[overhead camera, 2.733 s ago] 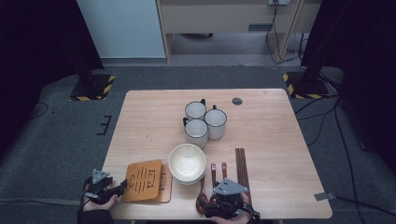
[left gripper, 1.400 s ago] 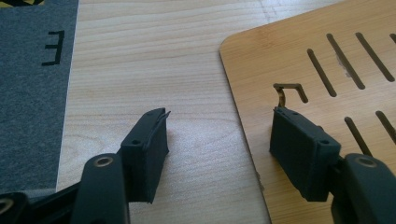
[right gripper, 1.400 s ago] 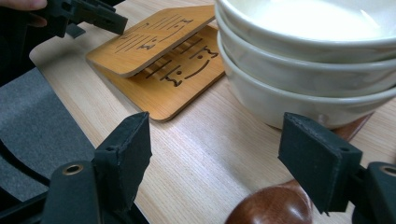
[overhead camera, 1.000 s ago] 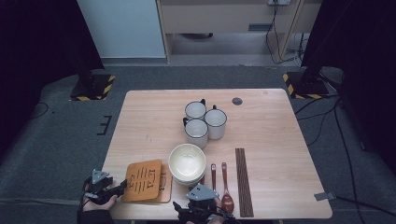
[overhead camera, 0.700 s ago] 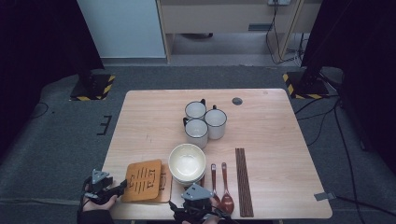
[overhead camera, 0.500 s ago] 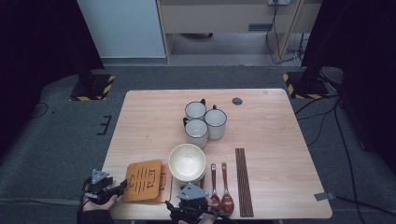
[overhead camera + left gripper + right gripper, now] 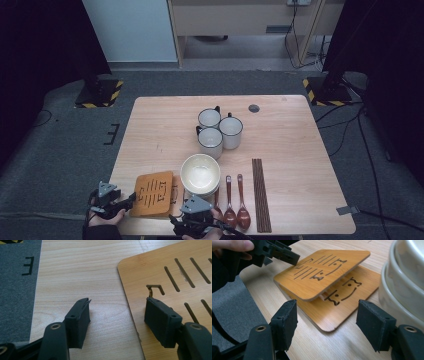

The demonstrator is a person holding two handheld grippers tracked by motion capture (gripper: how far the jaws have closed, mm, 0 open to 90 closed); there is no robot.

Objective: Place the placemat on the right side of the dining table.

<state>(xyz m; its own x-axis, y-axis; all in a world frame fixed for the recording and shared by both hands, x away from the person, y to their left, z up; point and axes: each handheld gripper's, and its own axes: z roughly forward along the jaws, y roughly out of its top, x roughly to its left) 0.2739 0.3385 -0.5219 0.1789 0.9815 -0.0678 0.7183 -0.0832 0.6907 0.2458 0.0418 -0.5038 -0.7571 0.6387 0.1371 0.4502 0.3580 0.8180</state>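
Under top coaster point(image 7: 322, 272), second coaster point(image 7: 352, 297)

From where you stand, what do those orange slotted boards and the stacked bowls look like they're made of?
The slotted boards look like bamboo or light wood: fine straight grain, matte orange-tan face, cut-through slots with paler edges. The stacked bowls look like glazed ceramic, though melamine is possible: smooth cream surface with soft shine and thick rounded rims.

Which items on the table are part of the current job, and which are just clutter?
In the job:
- top slotted wooden board, tilted
- lower wooden board under it

Lying about:
- stacked bowls
- three mugs
- two wooden spoons
- chopsticks
- dark round disc at the far edge
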